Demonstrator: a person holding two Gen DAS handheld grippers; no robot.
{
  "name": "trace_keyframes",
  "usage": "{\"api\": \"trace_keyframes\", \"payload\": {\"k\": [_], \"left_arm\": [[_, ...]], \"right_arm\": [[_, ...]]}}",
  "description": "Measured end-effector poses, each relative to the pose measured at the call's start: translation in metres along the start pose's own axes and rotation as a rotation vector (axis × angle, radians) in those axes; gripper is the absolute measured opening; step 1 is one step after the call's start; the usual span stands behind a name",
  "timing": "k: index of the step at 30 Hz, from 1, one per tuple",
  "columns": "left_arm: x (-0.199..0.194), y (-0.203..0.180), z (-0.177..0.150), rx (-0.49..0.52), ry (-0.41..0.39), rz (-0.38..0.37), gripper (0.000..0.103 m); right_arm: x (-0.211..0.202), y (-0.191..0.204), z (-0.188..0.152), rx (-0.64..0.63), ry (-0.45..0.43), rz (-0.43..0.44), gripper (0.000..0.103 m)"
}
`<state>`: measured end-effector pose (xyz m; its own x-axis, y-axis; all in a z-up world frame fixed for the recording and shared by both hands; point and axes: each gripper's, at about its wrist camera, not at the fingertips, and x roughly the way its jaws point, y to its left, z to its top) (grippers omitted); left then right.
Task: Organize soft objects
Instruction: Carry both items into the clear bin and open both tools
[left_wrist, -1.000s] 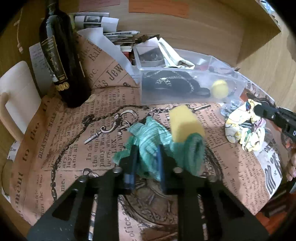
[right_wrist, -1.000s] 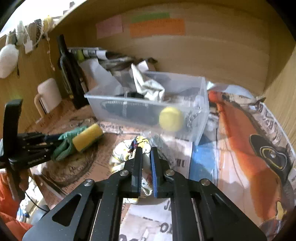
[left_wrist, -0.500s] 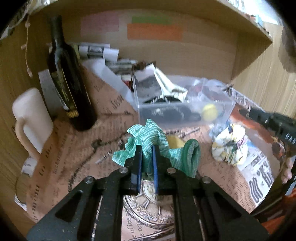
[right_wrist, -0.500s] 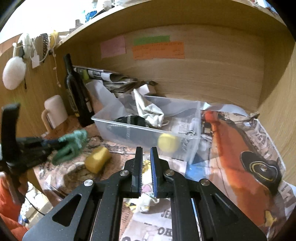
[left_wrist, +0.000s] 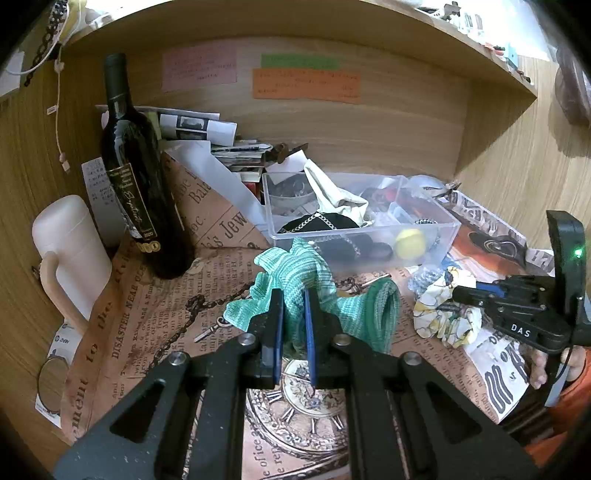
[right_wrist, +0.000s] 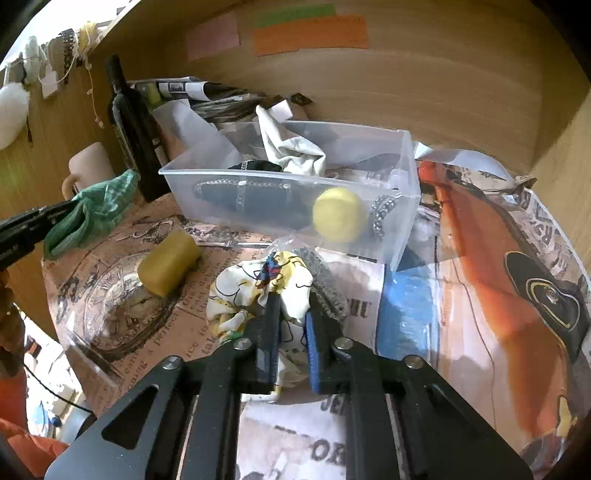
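Inside clear bin (right_wrist: 400, 206): yellow ball (right_wrist: 339, 214), white cloth (right_wrist: 291, 151). Left hand-held gripper (left_wrist: 294, 306) clamps green cloth (left_wrist: 295, 273); right hand-held gripper (right_wrist: 291, 310) pinches floral scrunchie (right_wrist: 258, 288).

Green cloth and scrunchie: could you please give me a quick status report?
Left gripper shut on green cloth, held above the table. Right gripper shut on floral scrunchie. Yellow sponge loose on the mat, short of the clear bin.

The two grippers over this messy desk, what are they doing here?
A person is sorting soft things with a gripper in each hand. The left gripper is shut on the green knitted cloth, held above the desk. The right gripper pinches the floral scrunchie in front of the clear plastic bin. The yellow sponge lies loose on the newspaper.
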<state>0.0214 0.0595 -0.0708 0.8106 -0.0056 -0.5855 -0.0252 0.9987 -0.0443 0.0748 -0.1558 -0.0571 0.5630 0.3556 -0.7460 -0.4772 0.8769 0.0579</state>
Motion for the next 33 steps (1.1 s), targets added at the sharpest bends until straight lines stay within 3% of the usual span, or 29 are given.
{"api": "trace_keyframes", "payload": {"k": [8,21,27,33], "left_arm": [[-0.005,0.004,0.015,-0.008,-0.043,-0.016,0.01],[0.013,-0.008,0.065,-0.008,-0.12,-0.061,0.01],[0.041,-0.014,0.082,0.004,-0.1,-0.051,0.01],[0.068,-0.016,0.092,-0.001,-0.055,-0.058,0.01]], "right_arm": [[-0.031,-0.001,0.015,0.013,-0.12,0.01,0.008],[-0.053,-0.003,0.068,0.022,-0.325,-0.035,0.008],[-0.042,-0.002,0.091,0.0,-0.356,-0.024,0.008],[-0.012,0.0,0.106,-0.012,-0.313,-0.026,0.008]]}}
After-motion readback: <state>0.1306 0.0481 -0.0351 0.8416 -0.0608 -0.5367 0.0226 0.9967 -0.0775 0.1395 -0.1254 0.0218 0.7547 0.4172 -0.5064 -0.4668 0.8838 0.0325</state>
